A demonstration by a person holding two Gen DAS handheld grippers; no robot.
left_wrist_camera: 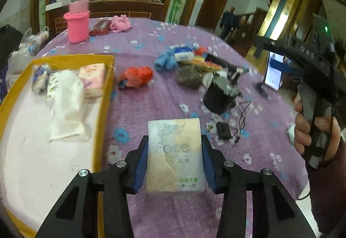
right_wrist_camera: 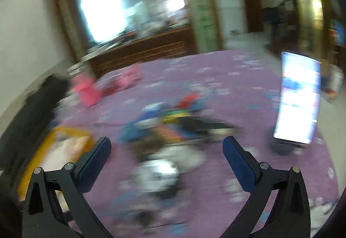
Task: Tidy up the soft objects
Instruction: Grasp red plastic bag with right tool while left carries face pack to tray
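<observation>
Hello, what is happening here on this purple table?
A person is sorting soft things. The left hand-held gripper is shut on a tissue pack. The yellow tray to its left already holds a few soft packs. The right hand-held gripper is open and empty above the pile of mixed items.

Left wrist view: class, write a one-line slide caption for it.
Left tongs grip a tissue pack above the purple floral tablecloth, beside a yellow-rimmed tray already holding soft packs.

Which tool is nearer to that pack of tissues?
Left. The left tool is clamped on the tissue pack, a blue pad on each side. The right tool stands open and empty, off to the pack's right above the purple tablecloth.
</observation>
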